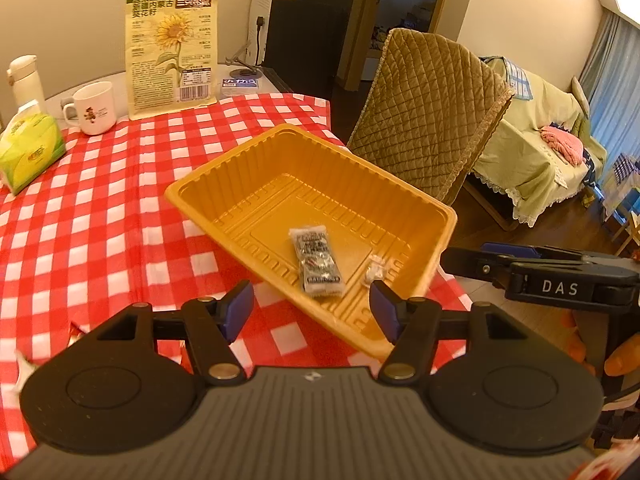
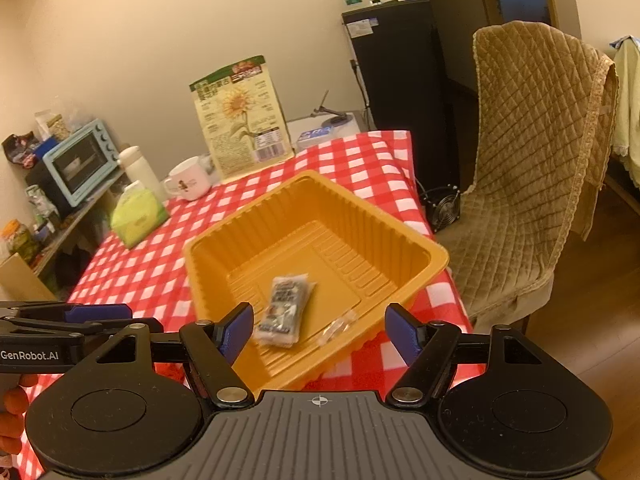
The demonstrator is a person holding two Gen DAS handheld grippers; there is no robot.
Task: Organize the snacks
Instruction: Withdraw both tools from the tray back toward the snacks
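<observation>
Left wrist view: both the left gripper (image 1: 311,310) and right gripper (image 2: 319,332) hang with fingers spread and empty, just off the yellow tray (image 1: 224,168). The snack packet (image 1: 317,266) and small candy (image 1: 373,271) already lie inside. I'd lift clear before grabbing more.

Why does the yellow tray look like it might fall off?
The yellow tray sits crooked on the checked tablecloth, and its near corner seems to reach past the table's edge. Inside, the dark snack packet and a small clear wrapper lie loose. Nothing looks spilled.
</observation>
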